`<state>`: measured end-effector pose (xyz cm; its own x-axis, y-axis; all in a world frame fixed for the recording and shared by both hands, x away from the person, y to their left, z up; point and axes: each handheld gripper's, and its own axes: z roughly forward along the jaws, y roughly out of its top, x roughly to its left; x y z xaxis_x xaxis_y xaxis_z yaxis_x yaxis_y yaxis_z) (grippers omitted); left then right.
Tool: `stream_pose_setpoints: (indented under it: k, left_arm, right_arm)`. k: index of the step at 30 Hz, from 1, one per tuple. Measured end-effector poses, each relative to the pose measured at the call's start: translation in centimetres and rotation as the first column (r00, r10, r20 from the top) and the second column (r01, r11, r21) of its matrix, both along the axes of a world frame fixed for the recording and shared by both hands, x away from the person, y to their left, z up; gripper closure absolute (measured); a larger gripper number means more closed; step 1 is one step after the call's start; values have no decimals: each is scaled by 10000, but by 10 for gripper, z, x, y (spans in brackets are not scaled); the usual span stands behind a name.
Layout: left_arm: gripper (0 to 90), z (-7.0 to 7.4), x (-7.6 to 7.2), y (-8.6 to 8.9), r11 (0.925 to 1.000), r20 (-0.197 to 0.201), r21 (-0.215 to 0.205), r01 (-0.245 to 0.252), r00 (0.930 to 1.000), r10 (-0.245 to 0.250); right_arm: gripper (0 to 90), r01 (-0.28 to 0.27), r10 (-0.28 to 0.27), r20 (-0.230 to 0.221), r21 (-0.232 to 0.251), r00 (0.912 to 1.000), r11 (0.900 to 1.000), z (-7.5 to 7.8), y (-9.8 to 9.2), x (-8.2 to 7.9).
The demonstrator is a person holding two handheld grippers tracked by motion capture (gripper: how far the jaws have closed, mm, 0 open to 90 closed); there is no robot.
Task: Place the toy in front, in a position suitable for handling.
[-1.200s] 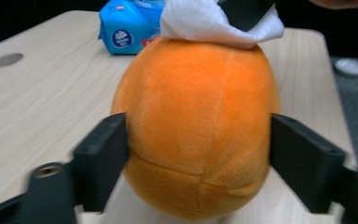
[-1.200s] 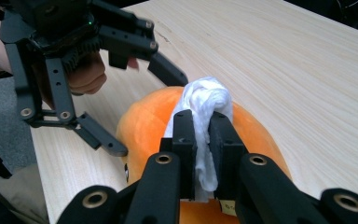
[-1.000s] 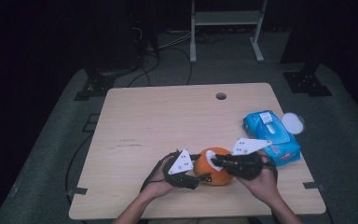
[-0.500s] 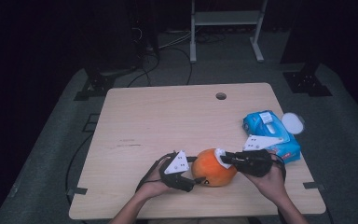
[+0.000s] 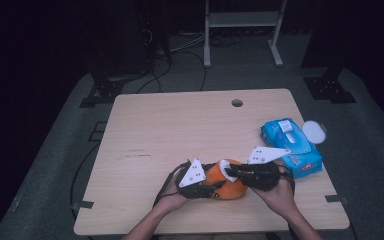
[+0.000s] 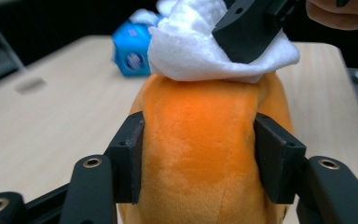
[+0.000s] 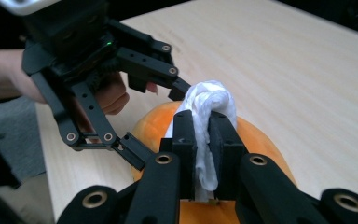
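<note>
A pale wooden table (image 5: 180, 130) is seen from above, its top bare over the far and left parts, with a round cable hole (image 5: 237, 103) near the far edge. Grey carpet (image 5: 55, 165) surrounds it, and the room beyond is dark; a white metal stand (image 5: 242, 30) and loose cables (image 5: 180, 55) can be made out past the far edge.

An orange plush toy (image 5: 228, 187) is set at the near edge, a little right of the middle. It is clamped at both sides by the left gripper (image 6: 196, 154), whose jaws have just been closing and are now pressed into the plush. A white wipe (image 7: 208, 116) is pinched tightly between the jaws of the right gripper (image 7: 203, 135) and is laid against the top of the toy.

A blue pack of wipes (image 5: 291, 146) lies near the right edge, just beyond the right hand (image 5: 280, 196), with a white round lid (image 5: 314, 132) touching its far right side.
</note>
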<state>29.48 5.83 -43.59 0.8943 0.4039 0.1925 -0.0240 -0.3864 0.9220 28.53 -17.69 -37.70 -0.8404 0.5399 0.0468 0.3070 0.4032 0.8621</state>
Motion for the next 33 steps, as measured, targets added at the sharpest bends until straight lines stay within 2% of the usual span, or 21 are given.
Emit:
stream_pose_setpoints:
  k: [2, 3, 4, 5, 6, 7, 9, 10, 12, 13, 16, 19, 20, 22, 24, 25, 26, 28, 31, 33]
  left_arm:
    - [432, 0, 0, 0, 9997, 420, 200, -155, 9990, 146]
    - [420, -2, 1, 0, 9995, 357, 286, -93, 9993, 83]
    - [389, -4, 2, 1, 9993, 82, 370, 27, 10000, -30]
    - [331, -5, 4, 2, 9996, -277, 264, 135, 9995, -127]
    - [277, -3, 7, 5, 9992, -911, 73, 382, 9951, -374]
    - [235, -1, 7, 6, 9990, -1153, -68, 451, 9923, -456]
    - [255, 0, 8, 10, 9978, -1540, -148, 645, 9859, -660]
    - [272, -2, 7, 11, 9977, -1545, -117, 661, 9857, -671]
    - [276, -7, 5, 13, 9973, -1432, 199, 702, 9874, -667]
    - [275, -7, 5, 14, 9970, -1412, 233, 739, 9875, -699]
    - [275, -7, 7, 16, 9970, -1534, 103, 772, 9853, -747]
    - [224, -3, 8, 15, 9985, -1572, -119, 530, 9861, -542]
    - [185, -1, 10, 15, 9990, -1880, -304, 319, 9815, -371]
    - [139, 1, 13, 16, 9990, -2248, -439, 120, 9742, -216]
    - [163, -2, 15, 17, 9984, -2639, -552, 155, 9641, -295]
    - [210, -3, 15, 18, 9985, -2567, -503, 205, 9659, -328]
    - [236, -3, 13, 18, 9992, -2329, -293, 284, 9719, -345]
    - [299, -3, 12, 18, 9992, -2166, -190, 361, 9755, -393]
    - [317, -4, 12, 19, 9987, -2069, -139, 490, 9770, -508]
    - [314, -5, 11, 20, 9984, -1990, -108, 563, 9783, -574]
  right_arm:
    - [814, 111, -111, 174, -3, 9998, 9999, 1, 0, 1]
    - [813, 126, -126, 97, 3, 9999, 9999, -1, 1, 2]
    - [814, 88, -88, -4, -54, 10000, 9999, -4, 2, 3]
    - [814, 35, -37, -91, -133, 10000, 9999, -8, 4, 3]
    - [813, 4, -6, -165, -126, 9999, 9999, -9, 4, 2]
    - [814, -52, 50, -151, -147, 9999, 9999, -9, 5, 2]
    - [814, 44, -44, -4, -211, 10000, 9998, -7, 3, 0]
    - [814, 233, -233, 9, -205, 9997, 9995, -5, -1, 0]
    - [814, 568, -568, 1, -220, 9984, 9981, -7, -11, 1]
    - [814, 791, -794, -133, -198, 9968, 9967, -10, -19, 3]
    - [814, 1134, -1134, -543, -20, 9921, 9935, -18, -36, 7]
    - [814, 1278, -1281, -607, -88, 9899, 9918, -19, -41, 9]
    - [814, 1231, -1234, -619, -88, 9904, 9924, -19, -40, 8]
    - [814, 924, -925, -661, -53, 9935, 9957, -19, -35, 5]
    - [814, 481, -462, -796, 225, 9958, 9986, -19, -29, 2]
    - [814, 326, -313, -701, 182, 9970, 9993, -18, -23, -2]
    - [813, 292, -288, -552, 58, 9981, 9996, -18, -19, -4]
    - [814, 358, -361, -345, -116, 9988, 9993, -16, -15, -5]
    - [814, 810, -813, -363, -90, 9960, 9967, -16, -25, 1]
    - [814, 1317, -1332, -343, -418, 9905, 9904, -20, -34, 7]
